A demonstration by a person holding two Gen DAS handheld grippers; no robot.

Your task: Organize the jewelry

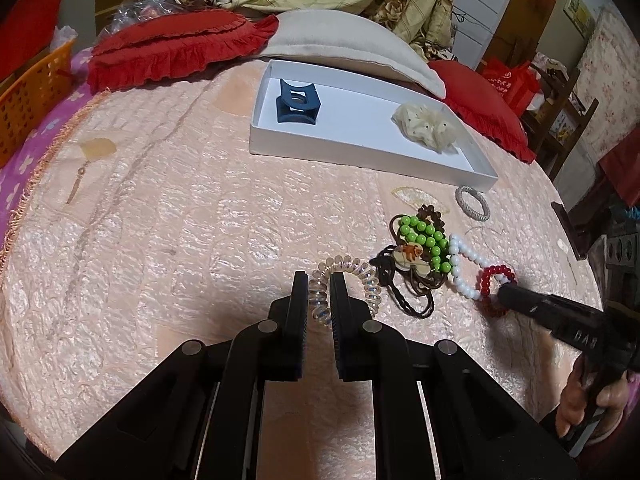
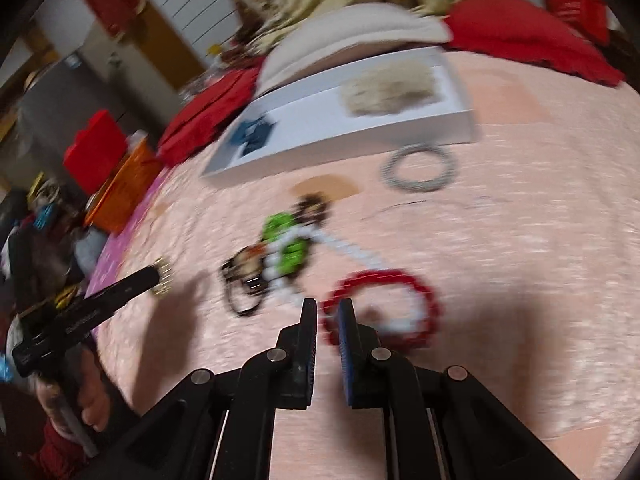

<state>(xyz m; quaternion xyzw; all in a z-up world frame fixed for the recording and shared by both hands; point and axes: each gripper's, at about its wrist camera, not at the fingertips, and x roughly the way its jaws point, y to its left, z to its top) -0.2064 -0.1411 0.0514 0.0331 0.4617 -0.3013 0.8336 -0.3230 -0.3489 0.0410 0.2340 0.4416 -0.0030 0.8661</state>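
The left gripper [image 1: 320, 280] is pinching the coil tie [image 1: 320, 300] on the bedspread, near the pile. The right gripper [image 2: 327, 306], nearly closed, seems to be gripping the red bracelet [image 2: 400, 276]; blur obscures contact. Next, both are needing lifts into the box [image 1: 360, 152].

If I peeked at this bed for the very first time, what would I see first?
Probably the bright pile of jewelry on the pink bedspread: green beads, white beads and a red bead bracelet that the right gripper pinches. Just left of the pile, the left gripper squeezes a clear spiral hair tie. Behind sits a white tray with a blue hair claw and a cream scrunchie.
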